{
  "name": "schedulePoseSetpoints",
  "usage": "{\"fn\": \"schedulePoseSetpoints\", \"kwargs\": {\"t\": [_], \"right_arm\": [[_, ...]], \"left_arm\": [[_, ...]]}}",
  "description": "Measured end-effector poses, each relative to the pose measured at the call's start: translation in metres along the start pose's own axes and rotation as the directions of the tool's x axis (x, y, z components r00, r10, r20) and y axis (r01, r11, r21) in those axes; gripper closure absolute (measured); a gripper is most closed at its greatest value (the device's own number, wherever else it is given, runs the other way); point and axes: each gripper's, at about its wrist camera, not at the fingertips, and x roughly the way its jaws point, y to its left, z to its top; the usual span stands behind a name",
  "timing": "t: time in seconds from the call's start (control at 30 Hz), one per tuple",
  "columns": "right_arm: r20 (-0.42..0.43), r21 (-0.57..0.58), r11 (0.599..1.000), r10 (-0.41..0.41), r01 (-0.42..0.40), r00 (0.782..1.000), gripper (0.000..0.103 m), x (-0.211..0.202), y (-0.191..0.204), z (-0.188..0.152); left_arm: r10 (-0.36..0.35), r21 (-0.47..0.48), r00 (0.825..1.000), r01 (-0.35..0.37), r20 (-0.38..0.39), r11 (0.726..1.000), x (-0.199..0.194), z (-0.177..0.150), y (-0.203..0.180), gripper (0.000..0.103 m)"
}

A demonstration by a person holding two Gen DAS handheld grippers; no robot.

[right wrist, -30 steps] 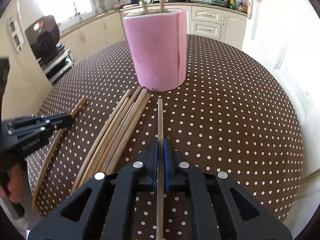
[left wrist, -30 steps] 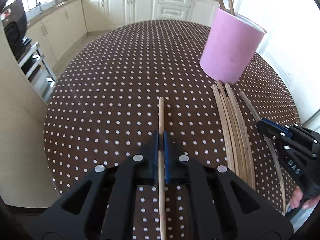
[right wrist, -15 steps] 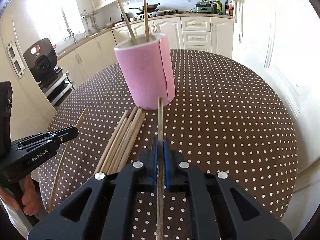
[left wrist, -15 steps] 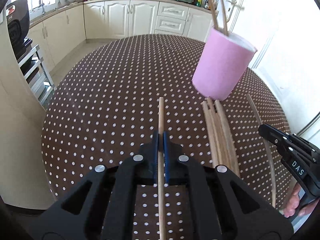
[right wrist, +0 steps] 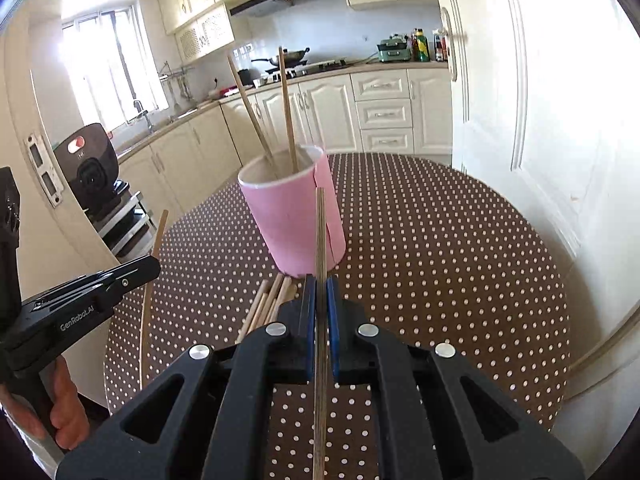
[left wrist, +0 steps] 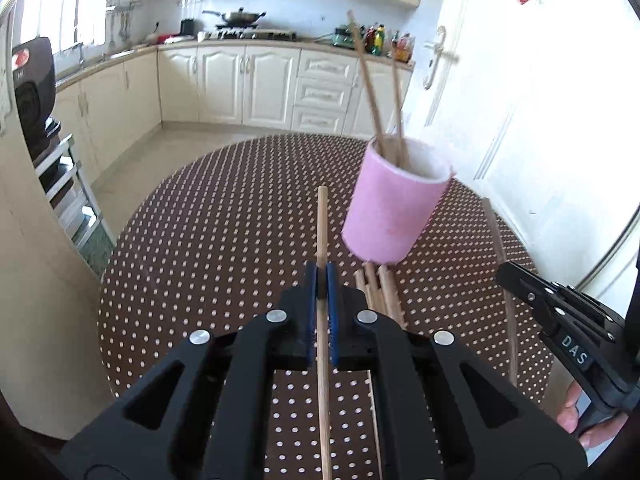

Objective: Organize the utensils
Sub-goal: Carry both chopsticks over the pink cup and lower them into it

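A pink cup point(left wrist: 394, 210) stands on the dotted round table point(left wrist: 224, 240), with two wooden chopsticks point(left wrist: 372, 84) upright in it; it also shows in the right wrist view point(right wrist: 294, 224). My left gripper point(left wrist: 322, 272) is shut on a wooden chopstick point(left wrist: 322, 232), held above the table left of the cup. My right gripper point(right wrist: 320, 284) is shut on another chopstick point(right wrist: 320, 232) pointing at the cup. Several chopsticks point(left wrist: 378, 284) lie on the table in front of the cup, also in the right wrist view point(right wrist: 268, 300).
Each gripper shows in the other's view: the right one point(left wrist: 560, 332), the left one point(right wrist: 84, 300). Cream kitchen cabinets point(left wrist: 240, 84) stand beyond the table. A white door point(right wrist: 540, 100) is on the right. A metal rack with a black appliance point(right wrist: 90, 172) is on the left.
Both grippers have risen and tilted up with their chopsticks. The cup's open top and the kitchen behind now show; the cup looks smaller and farther.
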Motion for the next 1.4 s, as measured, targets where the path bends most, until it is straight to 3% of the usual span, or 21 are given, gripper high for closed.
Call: {"fn": "schedulePoseSetpoints", "kwargs": {"t": [0.63, 0.8, 1.0, 1.4], "right_arm": [[0.182, 0.084, 0.996, -0.029, 0.013, 0.983, 0.099, -0.028, -0.006, 0.036], [0.296, 0.098, 0.995, -0.046, 0.017, 0.954, 0.099, -0.041, -0.003, 0.043], [0.370, 0.117, 0.993, -0.048, 0.005, 0.928, 0.099, -0.042, -0.005, 0.058], [0.415, 0.112, 0.994, -0.057, 0.012, 0.908, 0.099, -0.034, -0.011, 0.079]], "left_arm": [[-0.041, -0.010, 0.996, 0.042, 0.084, 0.999, -0.020, 0.039, -0.015, 0.097], [-0.062, -0.011, 0.990, 0.064, 0.129, 0.998, -0.025, 0.053, -0.019, 0.097], [-0.079, -0.014, 0.981, 0.082, 0.177, 0.997, -0.028, 0.069, -0.022, 0.097], [-0.089, 0.006, 0.974, 0.090, 0.208, 0.996, -0.031, 0.093, -0.027, 0.097]]}}
